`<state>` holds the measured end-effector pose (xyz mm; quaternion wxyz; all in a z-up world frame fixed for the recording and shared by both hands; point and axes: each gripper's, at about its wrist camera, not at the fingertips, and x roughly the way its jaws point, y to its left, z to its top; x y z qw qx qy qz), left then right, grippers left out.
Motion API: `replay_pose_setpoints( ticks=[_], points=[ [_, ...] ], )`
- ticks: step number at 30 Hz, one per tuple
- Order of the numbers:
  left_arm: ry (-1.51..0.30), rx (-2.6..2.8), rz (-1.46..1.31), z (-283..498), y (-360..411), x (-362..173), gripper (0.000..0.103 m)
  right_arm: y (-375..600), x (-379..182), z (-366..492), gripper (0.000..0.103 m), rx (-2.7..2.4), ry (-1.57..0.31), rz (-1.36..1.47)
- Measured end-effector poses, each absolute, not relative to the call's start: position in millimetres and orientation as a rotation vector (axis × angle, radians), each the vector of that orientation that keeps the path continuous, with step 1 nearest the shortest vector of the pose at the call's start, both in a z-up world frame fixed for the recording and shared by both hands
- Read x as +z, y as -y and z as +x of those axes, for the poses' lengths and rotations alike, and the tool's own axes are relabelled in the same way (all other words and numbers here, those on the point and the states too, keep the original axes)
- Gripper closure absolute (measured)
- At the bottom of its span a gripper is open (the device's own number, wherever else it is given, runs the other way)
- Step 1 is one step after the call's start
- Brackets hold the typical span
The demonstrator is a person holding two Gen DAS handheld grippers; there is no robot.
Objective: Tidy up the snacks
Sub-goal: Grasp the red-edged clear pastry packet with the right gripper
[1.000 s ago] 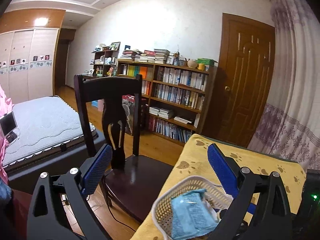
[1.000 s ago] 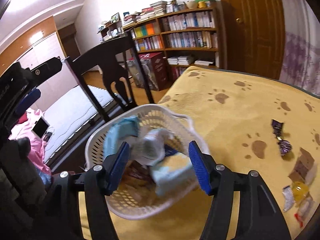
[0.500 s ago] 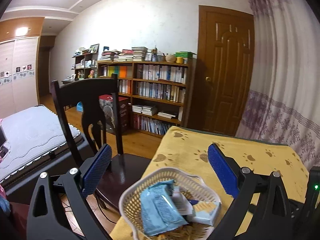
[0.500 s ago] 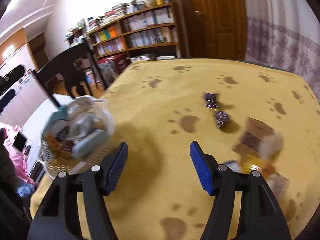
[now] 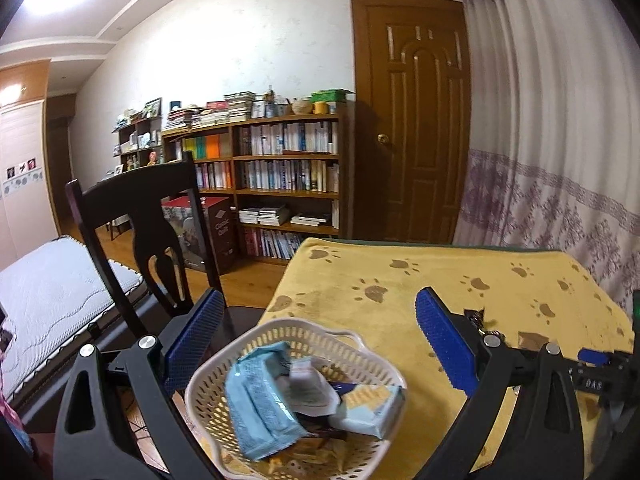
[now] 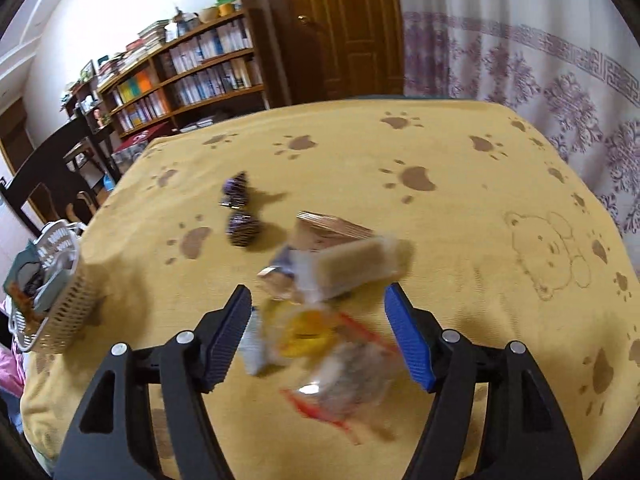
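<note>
with both jaws spread wide and empty, the right gripper hangs over a loose pile of wrapped snacks mid-table, light, crinkly and probably slippery, best pinched across a packet's flat body, while the left gripper frames the part-filled white basket.

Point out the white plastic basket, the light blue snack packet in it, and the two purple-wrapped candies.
White plastic basket (image 5: 362, 334): left wrist view, far rim.
Light blue snack packet (image 5: 260, 400): left wrist view, middle.
Purple-wrapped candies (image 6: 243, 229): right wrist view, nearer candy.
</note>
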<state>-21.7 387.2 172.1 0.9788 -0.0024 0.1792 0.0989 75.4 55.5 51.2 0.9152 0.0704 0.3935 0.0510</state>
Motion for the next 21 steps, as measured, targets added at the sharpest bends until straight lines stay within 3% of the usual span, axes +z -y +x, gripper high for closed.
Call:
replay_pose_setpoints(
  ticks=[5,21],
  points=[
    [-0.367,0.161,0.053,-21,-369,169,0.005,-38,38,84,0.028,0.102,-0.837,0.200],
    [-0.430,-0.006,0.022,-14,-340,156,0.005,-33,24,76,0.026,0.269,-0.881,0.317]
  ],
)
